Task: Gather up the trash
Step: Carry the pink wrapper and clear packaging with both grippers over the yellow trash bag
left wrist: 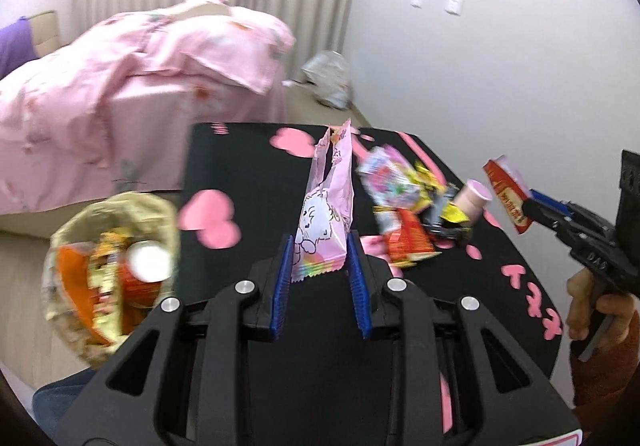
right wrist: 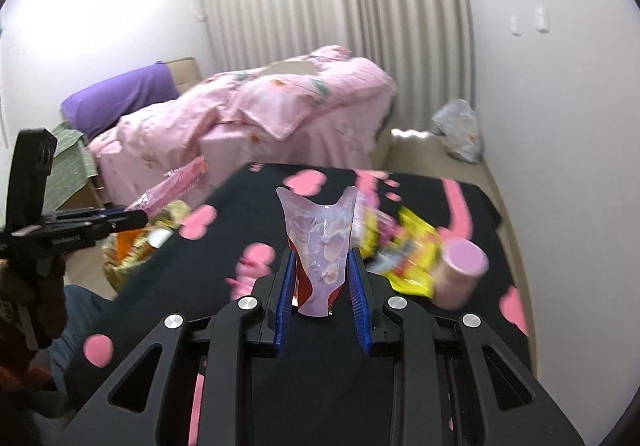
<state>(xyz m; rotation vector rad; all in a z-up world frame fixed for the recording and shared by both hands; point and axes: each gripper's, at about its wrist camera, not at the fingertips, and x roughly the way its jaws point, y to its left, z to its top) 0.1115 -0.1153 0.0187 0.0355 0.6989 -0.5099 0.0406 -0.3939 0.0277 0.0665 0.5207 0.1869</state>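
My left gripper (left wrist: 320,258) is shut on a pink cartoon wrapper (left wrist: 326,206) and holds it upright above the black table (left wrist: 248,182). My right gripper (right wrist: 322,270) is shut on a red and white wrapper (right wrist: 320,242), which also shows at the right of the left wrist view (left wrist: 506,194). A pile of colourful wrappers (left wrist: 408,202) and a pink bottle (left wrist: 474,198) lie on the table's right part. A trash bin lined with a yellowish bag (left wrist: 112,266) stands left of the table, part full of wrappers. The left gripper (right wrist: 132,218) with its pink wrapper (right wrist: 176,186) is above the bin (right wrist: 136,246).
The table cloth is black with pink hearts (right wrist: 304,182). A bed with a pink quilt (left wrist: 140,86) stands behind. A crumpled plastic bag (left wrist: 330,80) lies on the floor by the wall. A purple pillow (right wrist: 120,98) is at the bed's head.
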